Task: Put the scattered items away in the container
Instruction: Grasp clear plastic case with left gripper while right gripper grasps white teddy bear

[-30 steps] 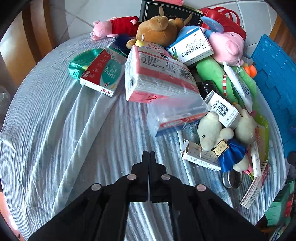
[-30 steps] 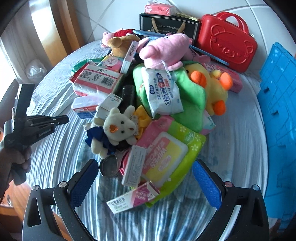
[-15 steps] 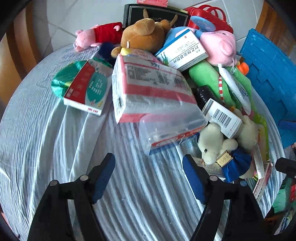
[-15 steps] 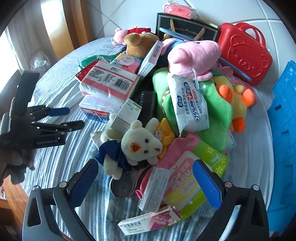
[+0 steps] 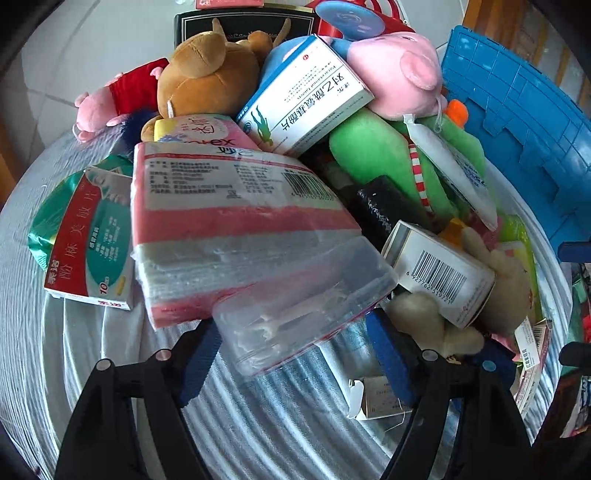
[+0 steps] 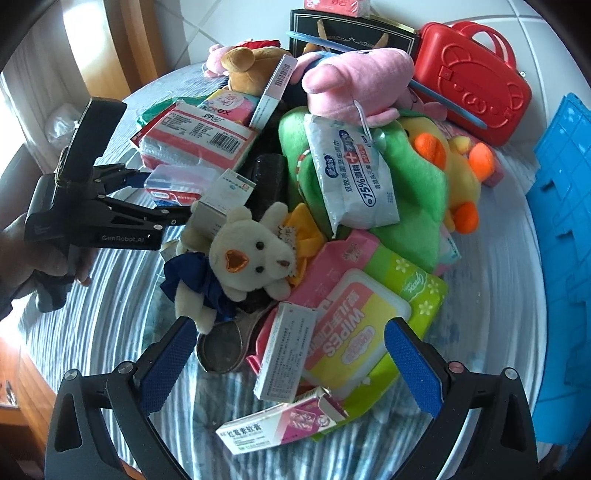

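Round table [image 6: 491, 295] under a blue-and-white striped cloth, heaped with toys and packets. Blue plastic crate [image 6: 561, 229] at the table's right edge.

Left gripper [image 5: 295, 354]: jaws apart, wide but not at full spread. A clear lidded plastic box [image 5: 295, 306] with a red-edged label lies between the blue pads; contact with the pads cannot be told. In the right wrist view the same gripper [image 6: 162, 195] comes in from the left, a person's hand [image 6: 40, 258] on its grip, "GenRobot.AI" on the body.

Right gripper [image 6: 288, 354]: jaws wide apart, nothing gripped. Between the fingers lie a round metal tin [image 6: 221, 349], a white carton [image 6: 286, 354] of small print, and a pink-and-green pack marked "WIPES" [image 6: 354, 332].

Readable labels:
- Pink-and-white tissue pack [image 5: 236, 221], barcode panel up, resting on the clear box.
- Pack behind it reads "Kotex" [image 6: 229, 105].
- White-and-blue medicine box [image 5: 306, 99], Chinese text, leaning on the brown plush [image 5: 207, 81].
- Red-and-green box [image 5: 88, 240], marked "10".
- White wipe sachet [image 6: 351, 173] marked "75%", on the green plush [image 6: 417, 199].
- Barcoded box [image 5: 439, 273], "6 927762 519721", against the cream bear [image 6: 247, 254].
- Ointment carton [image 6: 280, 424], flap open, nearest the right gripper.

Behind: pink pig plush [image 6: 358, 81], yellow duck [image 6: 461, 173], red pig-face case [image 6: 472, 81], black gift bag [image 6: 351, 33].
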{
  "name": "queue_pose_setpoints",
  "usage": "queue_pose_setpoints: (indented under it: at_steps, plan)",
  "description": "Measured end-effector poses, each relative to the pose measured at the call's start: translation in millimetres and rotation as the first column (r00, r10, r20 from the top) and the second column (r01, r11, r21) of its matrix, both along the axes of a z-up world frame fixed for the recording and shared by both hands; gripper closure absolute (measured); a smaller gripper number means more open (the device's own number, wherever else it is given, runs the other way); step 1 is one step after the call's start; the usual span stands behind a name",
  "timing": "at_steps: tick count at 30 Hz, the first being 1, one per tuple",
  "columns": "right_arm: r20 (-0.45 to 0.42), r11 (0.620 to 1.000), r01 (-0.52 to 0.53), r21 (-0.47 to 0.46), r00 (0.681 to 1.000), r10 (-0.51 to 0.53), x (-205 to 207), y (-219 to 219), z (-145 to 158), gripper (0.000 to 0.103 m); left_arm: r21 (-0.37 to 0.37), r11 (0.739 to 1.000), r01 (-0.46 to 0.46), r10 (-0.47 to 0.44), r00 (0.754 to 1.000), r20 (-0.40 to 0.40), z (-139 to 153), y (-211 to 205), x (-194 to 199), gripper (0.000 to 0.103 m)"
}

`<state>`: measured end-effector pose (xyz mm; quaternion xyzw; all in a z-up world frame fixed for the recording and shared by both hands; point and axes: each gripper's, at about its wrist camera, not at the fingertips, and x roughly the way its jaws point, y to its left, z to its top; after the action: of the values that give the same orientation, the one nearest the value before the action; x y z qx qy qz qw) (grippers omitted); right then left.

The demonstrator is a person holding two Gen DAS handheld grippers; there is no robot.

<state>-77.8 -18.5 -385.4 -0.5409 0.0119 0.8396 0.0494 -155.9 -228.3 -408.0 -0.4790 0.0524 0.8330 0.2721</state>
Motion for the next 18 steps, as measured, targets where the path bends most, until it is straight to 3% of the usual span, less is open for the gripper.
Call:
queue_pose_setpoints:
  at_steps: [4,6,10,14,18]
  plan:
    - [-0.001,1.0,0.007,-0.003,1.0,-0.007,-1.8,0.8,-0.3,0.0,0.029,1.0,0.009,-0.01,1.0,0.011,5.8,-14.1,14.4,0.054]
    - [0.001,1.0,0.007,-0.005,1.0,-0.007,-3.4,0.0,-0.9,0.0,0.033,0.999,0.028,-0.028,0.999,0.017,7.3,-17.1,30.0,0.059]
    - [0.002,1.0,0.001,-0.008,1.0,-0.001,-4.4,-2.9,-1.0,0.0,0.035,0.996,0.076,-0.076,0.997,-0.006,10.3,-14.6,52.2,0.059]
    - [0.003,1.0,-0.004,-0.004,1.0,0.004,-6.2,-3.3,-1.2,0.0,0.047,0.999,-0.028,0.027,1.0,0.016,5.2,-24.0,36.9,0.053]
    - [0.006,1.0,0.0,0.003,1.0,0.0,-7.2,-0.4,-3.4,0.0,0.06,0.998,-0.011,0.009,1.0,0.028,0.2,-16.9,23.7,0.052]
